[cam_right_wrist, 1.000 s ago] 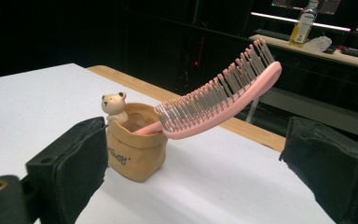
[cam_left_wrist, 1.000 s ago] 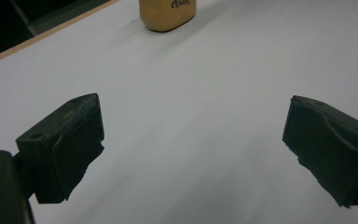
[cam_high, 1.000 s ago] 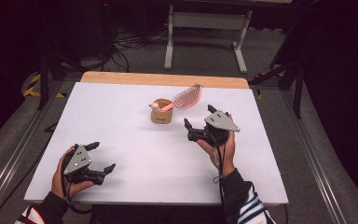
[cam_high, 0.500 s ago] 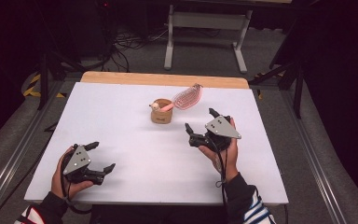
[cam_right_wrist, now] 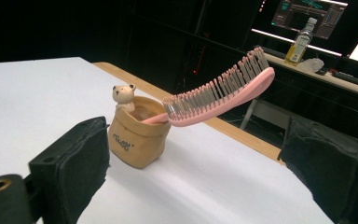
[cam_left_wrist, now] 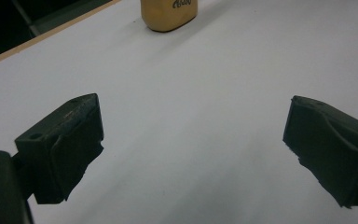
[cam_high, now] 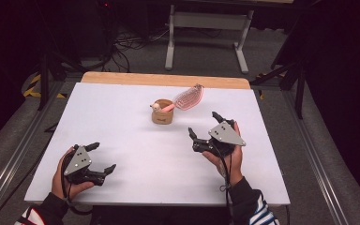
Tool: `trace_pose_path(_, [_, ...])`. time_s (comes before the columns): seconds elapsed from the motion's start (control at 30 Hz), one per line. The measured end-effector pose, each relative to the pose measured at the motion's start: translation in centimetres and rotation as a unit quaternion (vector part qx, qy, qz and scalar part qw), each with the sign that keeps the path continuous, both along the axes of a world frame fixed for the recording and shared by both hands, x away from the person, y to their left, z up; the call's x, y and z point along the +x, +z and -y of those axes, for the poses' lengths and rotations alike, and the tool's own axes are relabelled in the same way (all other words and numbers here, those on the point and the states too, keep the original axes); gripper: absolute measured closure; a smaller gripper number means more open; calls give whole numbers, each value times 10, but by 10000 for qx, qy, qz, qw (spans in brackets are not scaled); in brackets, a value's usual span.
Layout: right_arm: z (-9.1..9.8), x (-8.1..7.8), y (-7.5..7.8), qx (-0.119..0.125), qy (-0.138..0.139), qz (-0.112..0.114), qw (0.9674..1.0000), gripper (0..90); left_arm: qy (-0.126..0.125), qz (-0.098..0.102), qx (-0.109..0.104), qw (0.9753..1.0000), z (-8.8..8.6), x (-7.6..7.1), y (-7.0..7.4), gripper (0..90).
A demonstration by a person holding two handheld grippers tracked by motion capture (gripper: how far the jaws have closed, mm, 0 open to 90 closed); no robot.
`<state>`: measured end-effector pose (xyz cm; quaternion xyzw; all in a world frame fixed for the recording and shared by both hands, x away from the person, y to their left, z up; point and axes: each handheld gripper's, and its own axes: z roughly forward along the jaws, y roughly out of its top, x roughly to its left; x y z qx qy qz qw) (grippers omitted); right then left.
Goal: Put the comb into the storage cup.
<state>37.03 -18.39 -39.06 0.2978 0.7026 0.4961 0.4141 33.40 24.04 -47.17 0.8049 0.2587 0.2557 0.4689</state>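
1. Since the earlier frames, right tongs (cam_high: pixel 205 125) have drawn slightly back toward the near edge of the desk (cam_high: pixel 122 117); left tongs (cam_high: pixel 102 157) are unchanged in place.
2. Left tongs: held at the near left of the desk, jaws spread wide with nothing between them, only bare white surface.
3. Right tongs: held at the near right, jaws likewise wide apart and empty, aimed toward the small tan holder (cam_right_wrist: pixel 137 130).
4. Small tan holder: stands upright near the middle of the desk toward its far side, well apart from both tongs; a small bear figure (cam_right_wrist: pixel 123 97) sits at its rim.
5. Pink brush (cam_right_wrist: pixel 223 88): its handle rests in the holder, its bristled head slanting up and out to the right.
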Motion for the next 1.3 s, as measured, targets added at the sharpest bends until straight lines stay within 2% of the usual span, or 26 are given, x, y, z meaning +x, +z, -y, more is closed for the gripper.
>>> trace_pose_path(0.27, [5,-5,-2,-52,22,32,10000,83,-7,-7,1,10000,0,0,0,57])
trace_pose_path(0.83, [12,-19,-11,-357,213,128,9991,85,-23,-48,12,10000,0,0,-1,58])
trace_pose_path(1.13, [22,-27,-14,-496,138,198,9985,85,-7,-37,14,10000,0,0,-1,58])
trace_pose_path(1.3, [27,-30,-17,-541,149,152,9983,85,-6,-40,46,10000,0,0,-1,58])
